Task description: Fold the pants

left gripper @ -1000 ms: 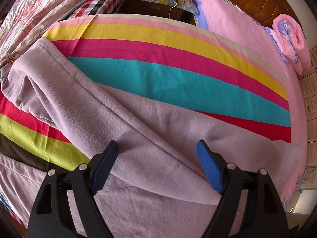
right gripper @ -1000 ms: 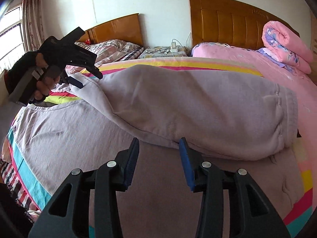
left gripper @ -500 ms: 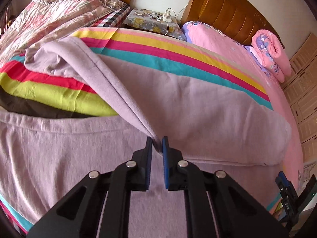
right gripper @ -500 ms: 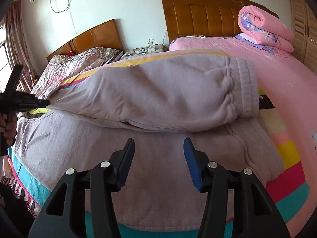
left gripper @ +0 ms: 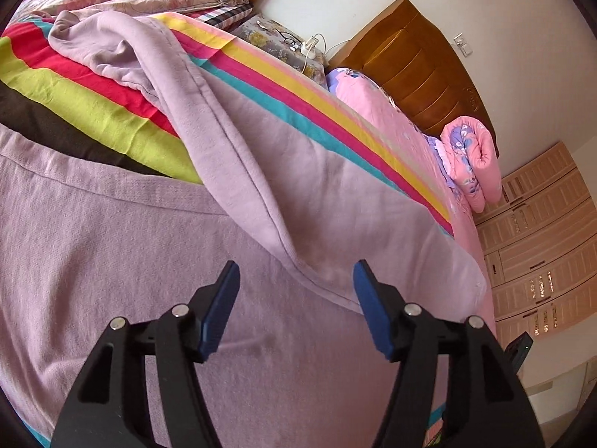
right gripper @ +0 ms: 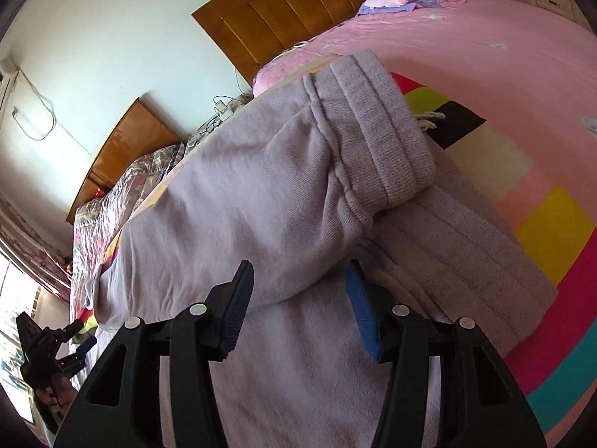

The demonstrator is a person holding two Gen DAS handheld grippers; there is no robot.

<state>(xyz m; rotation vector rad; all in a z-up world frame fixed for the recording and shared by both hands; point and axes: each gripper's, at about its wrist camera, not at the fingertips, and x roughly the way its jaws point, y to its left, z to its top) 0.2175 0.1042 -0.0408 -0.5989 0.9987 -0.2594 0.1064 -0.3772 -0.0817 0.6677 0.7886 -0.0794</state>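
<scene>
the left gripper [left gripper: 296, 304] hangs just over the pants [left gripper: 112, 261], its jaws opening, with the folded leg's edge lying below the gap and neither pad pressing on it. the right gripper [right gripper: 298, 308] has its jaws apart too; the leg's bulge sits between them and whether its far pad touches the cloth i cannot tell. the pants lie spread on the striped blanket [left gripper: 93, 112], one leg doubled over the other so its cuff [right gripper: 377, 138] rests near the waistband [right gripper: 466, 261].

risks, as i judge them: the upper leg lies askew and puffed, so the fold may end crooked if it is not smoothed. its far end [left gripper: 97, 44] is bunched, and a pull there could drag the whole fold off line. a deep pinch by the right gripper could catch both layers and lift the lower leg as well. the soft blanket may creep along with the cloth.

count: two grippers, one pair of pants, one blanket, two headboards [right gripper: 283, 11], one rolled quilt [left gripper: 472, 160], one nightstand [left gripper: 276, 37].
</scene>
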